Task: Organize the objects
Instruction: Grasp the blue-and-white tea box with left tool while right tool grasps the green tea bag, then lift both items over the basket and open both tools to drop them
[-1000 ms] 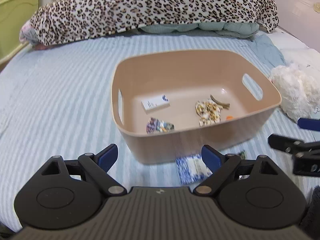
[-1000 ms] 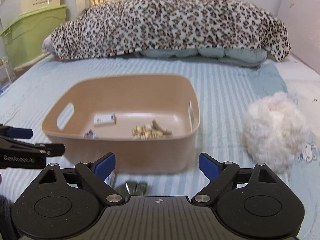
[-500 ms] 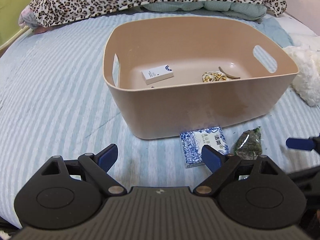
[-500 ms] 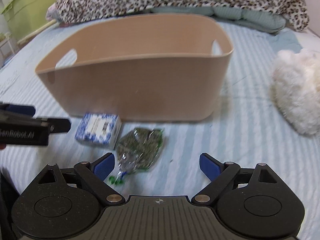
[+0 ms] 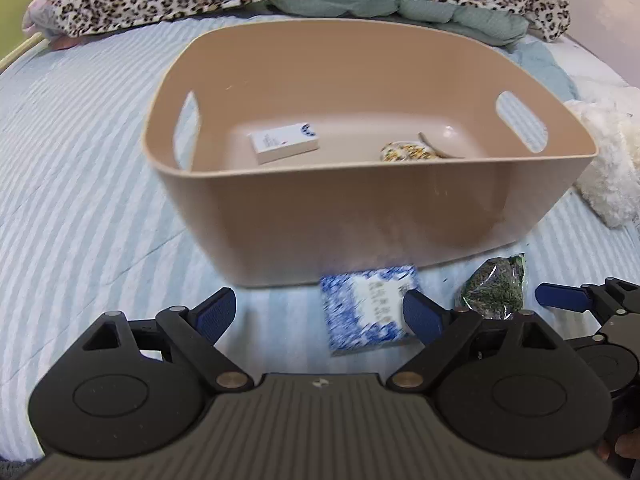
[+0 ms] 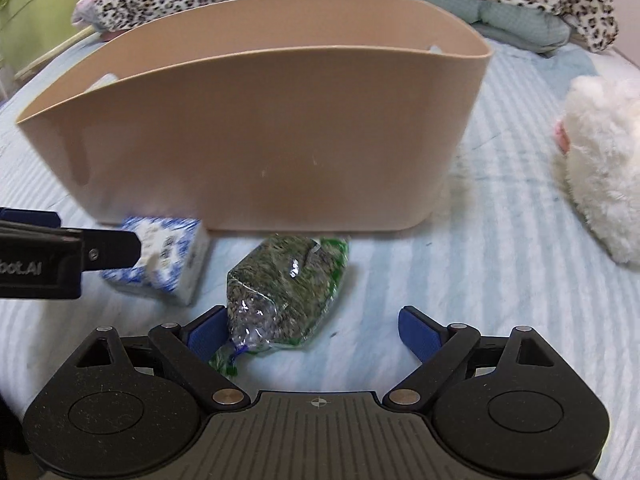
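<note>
Right gripper [image 6: 308, 330]: fingers spread wide, holding nothing.
Green bag [image 6: 286, 280]: lies on the bedsheet [image 6: 500, 280] just ahead of the right fingers, its knotted tail beside the left pad; most of it sits left of the midline of the gap.
Long axis: runs roughly along the fingers' reach, leaning a little to the right at its far end.
Left gripper [image 5: 320, 314]: also wide and empty.
Blue packet [image 5: 366, 310]: just ahead of the left fingers, toward their right pad and partly behind it.
Bin [image 5: 360, 216]: just beyond both items, front wall facing the fingers.
Nearer hand: the right for the bag, the left for the packet.
Next move, as I judge: shift right gripper slightly left, then close.
</note>
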Demonstrator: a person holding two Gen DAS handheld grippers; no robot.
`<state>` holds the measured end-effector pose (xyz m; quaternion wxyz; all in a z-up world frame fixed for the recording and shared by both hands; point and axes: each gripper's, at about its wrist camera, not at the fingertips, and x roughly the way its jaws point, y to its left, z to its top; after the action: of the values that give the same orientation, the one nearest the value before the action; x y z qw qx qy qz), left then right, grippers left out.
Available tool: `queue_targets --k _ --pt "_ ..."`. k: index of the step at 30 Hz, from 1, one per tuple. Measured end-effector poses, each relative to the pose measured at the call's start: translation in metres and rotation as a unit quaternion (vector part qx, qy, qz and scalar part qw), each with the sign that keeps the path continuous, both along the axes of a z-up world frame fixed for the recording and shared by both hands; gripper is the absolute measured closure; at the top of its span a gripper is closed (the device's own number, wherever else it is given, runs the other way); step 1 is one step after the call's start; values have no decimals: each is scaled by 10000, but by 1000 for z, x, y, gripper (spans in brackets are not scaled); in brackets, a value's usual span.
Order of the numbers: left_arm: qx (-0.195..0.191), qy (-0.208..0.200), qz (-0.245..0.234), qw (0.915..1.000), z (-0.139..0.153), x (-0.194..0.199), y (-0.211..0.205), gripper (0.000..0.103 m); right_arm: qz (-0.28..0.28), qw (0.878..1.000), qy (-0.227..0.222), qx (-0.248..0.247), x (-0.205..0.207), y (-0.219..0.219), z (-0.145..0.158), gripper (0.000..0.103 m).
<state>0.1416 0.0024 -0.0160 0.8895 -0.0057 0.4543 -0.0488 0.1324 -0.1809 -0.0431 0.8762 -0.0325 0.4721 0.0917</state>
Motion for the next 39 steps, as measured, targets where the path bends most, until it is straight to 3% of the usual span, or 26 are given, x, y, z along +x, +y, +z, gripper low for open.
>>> queue_targets --k 15,18,20,23,30,39 --pt "-31 329 -18 9995 -36 20 -19 12 -135 9998 -127 -88 -1 -12 -3 12" --pt "30 290 -48 9996 -35 19 -19 17 -85 9998 -183 -14 -3 -11 1 28" --pt "58 258 -80 9996 -34 17 -19 32 -36 9997 -210 76 -4 -12 3 49" --pt "113 226 -128 9996 -31 11 -17 37 -12 9996 -260 116 -10 -11 4 59" --pt "259 5 -74 9996 -17 -10 -10 37 1 9990 -345 300 -25 -15 23 62" --pt "289 -681 -228 9970 33 -38 -11 37 -150 9939 -751 790 -43 -34 63 62"
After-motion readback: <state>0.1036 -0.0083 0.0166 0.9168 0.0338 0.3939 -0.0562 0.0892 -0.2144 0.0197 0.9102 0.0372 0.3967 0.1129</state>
